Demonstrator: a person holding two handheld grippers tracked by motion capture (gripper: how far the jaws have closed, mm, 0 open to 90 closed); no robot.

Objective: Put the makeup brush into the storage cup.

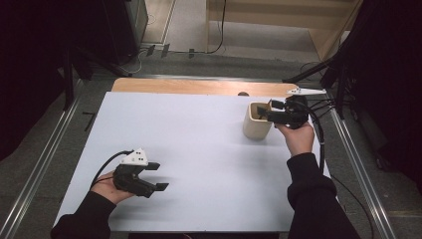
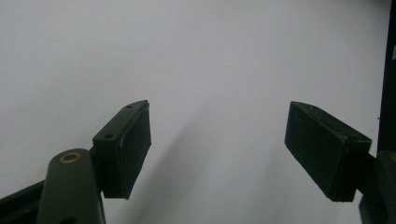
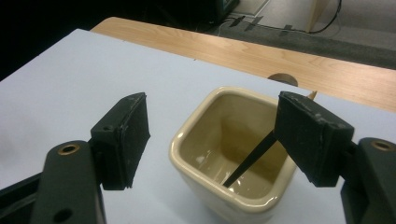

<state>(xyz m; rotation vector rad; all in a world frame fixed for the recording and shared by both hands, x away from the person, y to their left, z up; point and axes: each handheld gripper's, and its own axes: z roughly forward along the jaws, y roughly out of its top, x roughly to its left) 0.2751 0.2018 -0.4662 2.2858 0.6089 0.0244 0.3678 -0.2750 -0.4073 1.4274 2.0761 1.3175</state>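
from above, the cream cup [image 1: 257, 121] stands upright at the far right of the white table [image 1: 189, 164], just short of the bare wooden strip [image 1: 199, 86] along the back edge. my right gripper [image 1: 272, 111] is right at the cup, level with its rim on the side towards my right hand [image 1: 297, 138], with its jaws reaching over the mouth. my left gripper [image 1: 157, 176] rests well away from the cup, near the front left of the table, jaws spread and nothing between them. so the right one is the nearer by far, and i judge any work on the cup falls to it.

along my left gripper [image 2: 219, 154] there is plain white tabletop between the two black pads, which stand wide apart and hold nothing.

along my right gripper [image 3: 212, 140] the cup [image 3: 233, 196] sits just ahead and a little below, its squarish mouth between the spread pads, neither touching the rim as far as i can tell. a thin dark stick [image 3: 250, 158] leans inside the cup, its lower end on the bottom towards me, its long axis slanting up towards the right-hand pad, where its top passes behind the pad. whether it touches that pad i cannot tell. the jaws are open and grip nothing.

i can read no brand, label or writing on the cup, the table or the grippers.
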